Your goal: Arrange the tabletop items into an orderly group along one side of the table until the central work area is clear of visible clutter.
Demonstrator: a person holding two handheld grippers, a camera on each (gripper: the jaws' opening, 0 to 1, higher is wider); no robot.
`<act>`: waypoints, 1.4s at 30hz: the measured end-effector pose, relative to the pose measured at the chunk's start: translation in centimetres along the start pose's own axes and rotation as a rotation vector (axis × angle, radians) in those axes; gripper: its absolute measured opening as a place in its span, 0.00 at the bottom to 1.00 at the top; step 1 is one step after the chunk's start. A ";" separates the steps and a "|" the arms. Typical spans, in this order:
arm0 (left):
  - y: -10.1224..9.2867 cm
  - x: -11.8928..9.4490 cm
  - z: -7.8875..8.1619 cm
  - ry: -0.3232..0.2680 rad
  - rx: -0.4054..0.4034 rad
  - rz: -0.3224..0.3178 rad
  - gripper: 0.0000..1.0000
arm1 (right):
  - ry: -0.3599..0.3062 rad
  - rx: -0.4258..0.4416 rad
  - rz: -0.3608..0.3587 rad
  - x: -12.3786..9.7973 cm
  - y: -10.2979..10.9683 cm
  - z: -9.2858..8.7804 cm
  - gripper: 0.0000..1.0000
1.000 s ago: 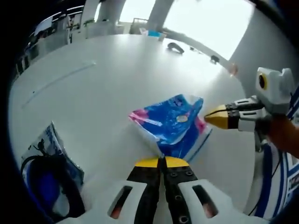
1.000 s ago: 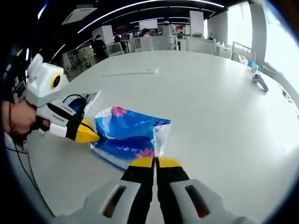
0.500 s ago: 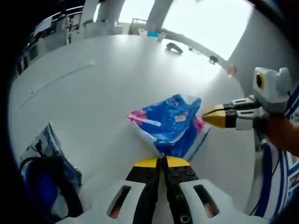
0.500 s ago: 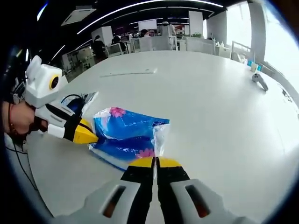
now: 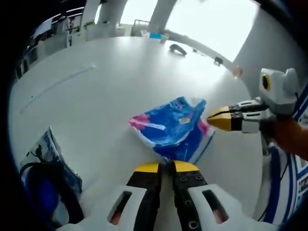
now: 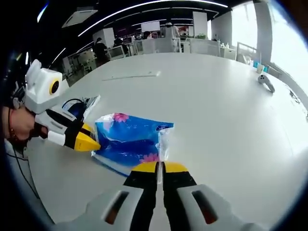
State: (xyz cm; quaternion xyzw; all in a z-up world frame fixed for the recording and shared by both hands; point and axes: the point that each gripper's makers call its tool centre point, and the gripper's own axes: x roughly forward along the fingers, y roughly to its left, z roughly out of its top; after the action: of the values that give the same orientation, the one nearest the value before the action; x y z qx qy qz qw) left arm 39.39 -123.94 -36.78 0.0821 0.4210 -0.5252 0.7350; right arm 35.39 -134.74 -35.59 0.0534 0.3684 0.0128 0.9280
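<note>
A blue and pink plastic packet (image 5: 169,127) lies in the middle of the white table (image 5: 96,110), held at both ends. My left gripper (image 5: 166,166) is shut on its near corner. My right gripper (image 5: 217,119) comes in from the right and pinches the far end. In the right gripper view the packet (image 6: 127,139) sits just beyond my right gripper (image 6: 160,167), which is shut on its clear plastic flap (image 6: 162,140). There the left gripper (image 6: 89,142) grips the packet's left end, with a hand behind it.
A clear bag with a blue item and black cable (image 5: 45,185) lies near the table's edge, seen again (image 6: 79,106) behind the left gripper. A black object (image 5: 179,48) rests far off by the window side. A thin white strip (image 6: 132,75) lies further across the table.
Both grippers keep their hold on the packet. It has shifted slightly toward the bag side, and the left gripper sits a little lower in the right gripper view.
</note>
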 end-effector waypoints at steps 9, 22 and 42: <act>-0.1 -0.1 -0.1 -0.004 0.002 -0.006 0.10 | 0.003 0.006 -0.003 0.0 0.1 -0.2 0.05; 0.0 -0.3 0.0 -0.015 0.002 -0.002 0.17 | 0.002 0.011 -0.007 -0.1 -0.1 0.0 0.11; -0.1 -1.2 0.4 -0.036 0.014 -0.011 0.28 | -0.014 0.020 -0.013 -0.4 0.3 0.6 0.19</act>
State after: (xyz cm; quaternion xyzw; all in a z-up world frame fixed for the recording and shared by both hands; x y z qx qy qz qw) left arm 39.41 -123.42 -35.66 0.0753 0.4044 -0.5334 0.7391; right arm 35.54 -134.55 -34.87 0.0602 0.3623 0.0026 0.9301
